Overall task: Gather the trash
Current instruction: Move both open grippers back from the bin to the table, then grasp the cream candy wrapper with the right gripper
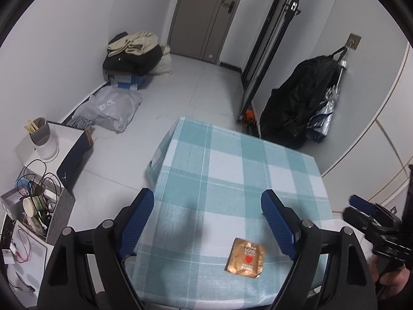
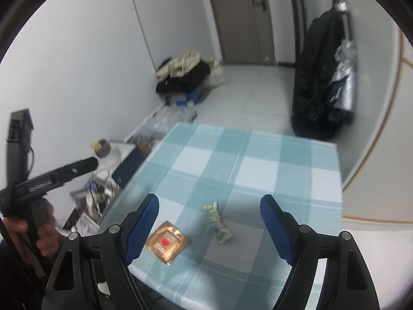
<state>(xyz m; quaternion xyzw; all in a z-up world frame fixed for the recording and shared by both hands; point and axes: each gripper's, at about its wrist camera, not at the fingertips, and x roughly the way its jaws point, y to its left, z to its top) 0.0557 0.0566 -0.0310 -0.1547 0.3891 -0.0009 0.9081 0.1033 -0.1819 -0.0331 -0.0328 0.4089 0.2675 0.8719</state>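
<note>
A gold square wrapper with a red heart (image 1: 245, 257) lies near the front edge of the table with the teal checked cloth (image 1: 232, 170). My left gripper (image 1: 207, 217) is open above the table, the wrapper just right of its middle line. In the right wrist view the same gold wrapper (image 2: 167, 241) lies beside the left finger, and a crumpled pale green wrapper (image 2: 219, 223) stands between the fingers. My right gripper (image 2: 209, 218) is open above them. The right gripper shows at the edge of the left wrist view (image 1: 371, 214).
A box of clutter with a paper cup (image 1: 33, 206) and a white stand with a grey cup (image 1: 42, 134) sit left of the table. Clothes (image 1: 134, 51) and a plastic bag (image 1: 111, 108) lie on the floor. A black bag (image 1: 296, 103) hangs at the right wall.
</note>
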